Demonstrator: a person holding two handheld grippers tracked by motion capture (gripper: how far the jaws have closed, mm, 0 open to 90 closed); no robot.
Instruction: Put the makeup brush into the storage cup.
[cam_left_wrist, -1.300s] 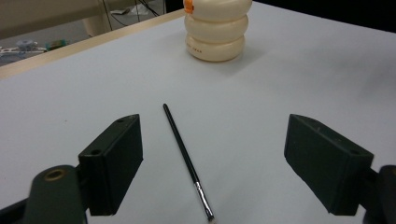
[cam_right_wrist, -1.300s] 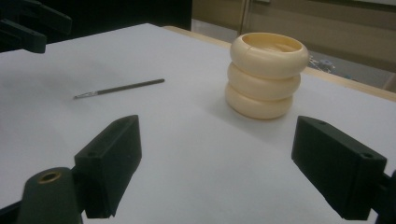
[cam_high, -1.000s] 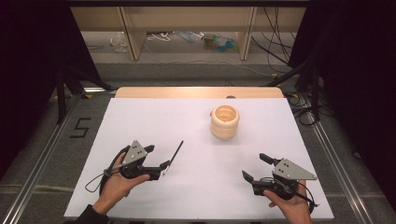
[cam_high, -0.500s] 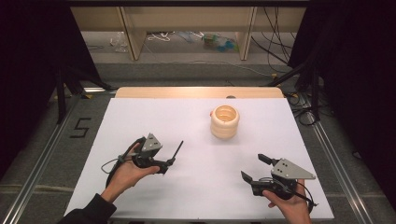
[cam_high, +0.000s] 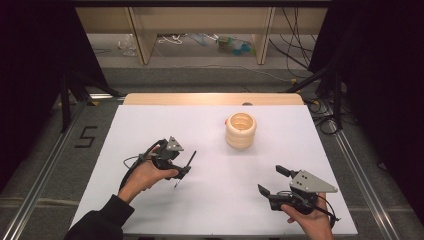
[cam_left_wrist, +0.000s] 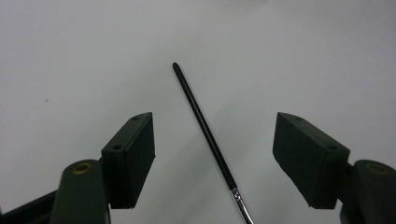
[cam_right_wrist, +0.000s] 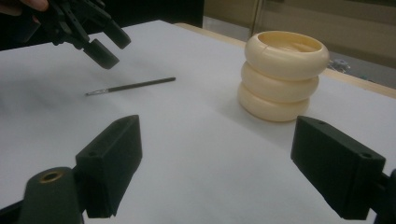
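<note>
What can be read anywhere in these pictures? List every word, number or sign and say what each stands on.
"5": a dark numeral marked on the grey floor left of the white table.
No other writing can be read; the cream ribbed cup and thin black stick bear none.

Open white table lies all around. Only the cream ringed holder stands up, right of centre. The thin black stick lies flat.
</note>
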